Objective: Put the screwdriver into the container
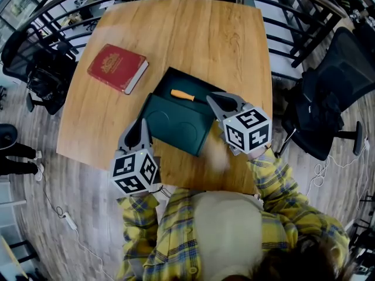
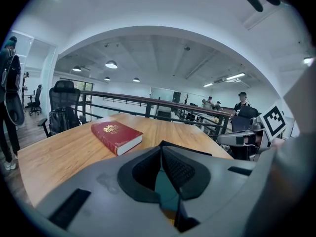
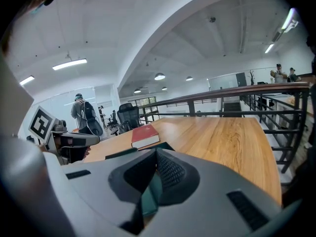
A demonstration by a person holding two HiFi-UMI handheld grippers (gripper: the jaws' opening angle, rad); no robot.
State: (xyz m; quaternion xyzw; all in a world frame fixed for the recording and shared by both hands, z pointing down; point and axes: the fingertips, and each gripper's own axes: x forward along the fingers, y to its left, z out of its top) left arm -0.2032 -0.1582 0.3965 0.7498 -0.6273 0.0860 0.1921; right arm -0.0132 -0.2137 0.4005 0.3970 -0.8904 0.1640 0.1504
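A screwdriver [image 1: 183, 95] with an orange handle and a dark shaft lies inside the back half of the dark green container [image 1: 176, 124], which stands open on the wooden table [image 1: 193, 34]. My right gripper [image 1: 210, 99] is shut with nothing in it; its tips are just right of the screwdriver's shaft. My left gripper [image 1: 142, 122] is shut and empty at the container's near left corner. In the left gripper view the pads [image 2: 161, 148] meet over the green container. The right gripper view shows the same, its tips [image 3: 156, 152] closed above green.
A red book [image 1: 117, 68] lies on the table's left part, beyond the container's left side, and also shows as the red book [image 2: 116, 135] and the red book [image 3: 144, 136]. Black office chairs [image 1: 328, 110] and a black railing [image 1: 293, 28] surround the table.
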